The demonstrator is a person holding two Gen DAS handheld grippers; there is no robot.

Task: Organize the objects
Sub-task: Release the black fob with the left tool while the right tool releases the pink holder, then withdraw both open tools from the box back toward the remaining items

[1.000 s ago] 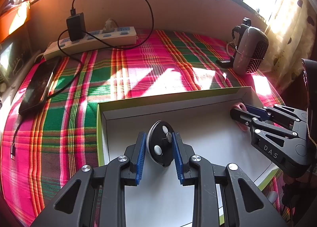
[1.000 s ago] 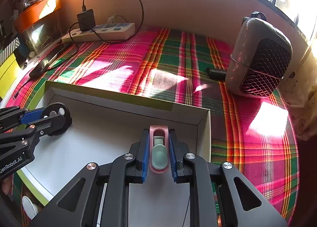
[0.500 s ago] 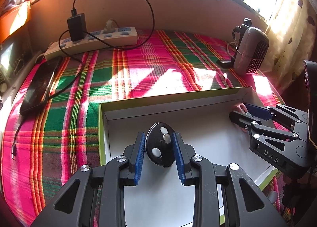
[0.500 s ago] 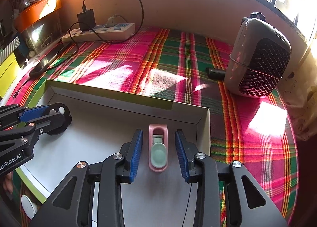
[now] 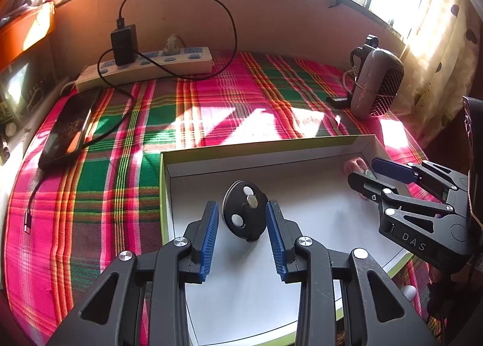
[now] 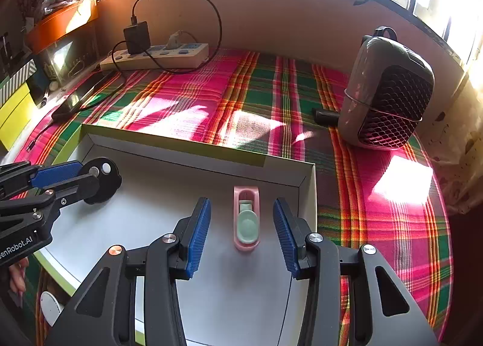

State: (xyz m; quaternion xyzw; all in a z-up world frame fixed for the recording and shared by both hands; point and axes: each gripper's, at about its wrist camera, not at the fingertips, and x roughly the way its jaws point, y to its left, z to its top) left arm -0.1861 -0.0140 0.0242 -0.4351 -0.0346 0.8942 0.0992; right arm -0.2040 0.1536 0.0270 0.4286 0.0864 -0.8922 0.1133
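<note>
Two objects had just come free inside the white box (image 5: 317, 154): a second earlier my right gripper (image 6: 241, 231) was clamped on the pink-and-green clip (image 6: 246, 219), and my left gripper (image 5: 243, 237) pinched the black disc (image 5: 244, 210). Now both pairs of jaws were opening, blue pads clear of each item. I judged both placements done, with only the withdrawal left.

The disc stood on edge between my left pads, nearer the left one but touching neither, close to the box's left wall. The clip lay flat on the box floor, centred between my right pads, its long axis pointing away from me, near the far right corner.

Outside the box, on the plaid cloth (image 5: 120, 146), sat a power strip (image 5: 145, 69), a dark phone (image 5: 68, 131) and a small grey fan (image 6: 389, 89), all well apart from my tools.
</note>
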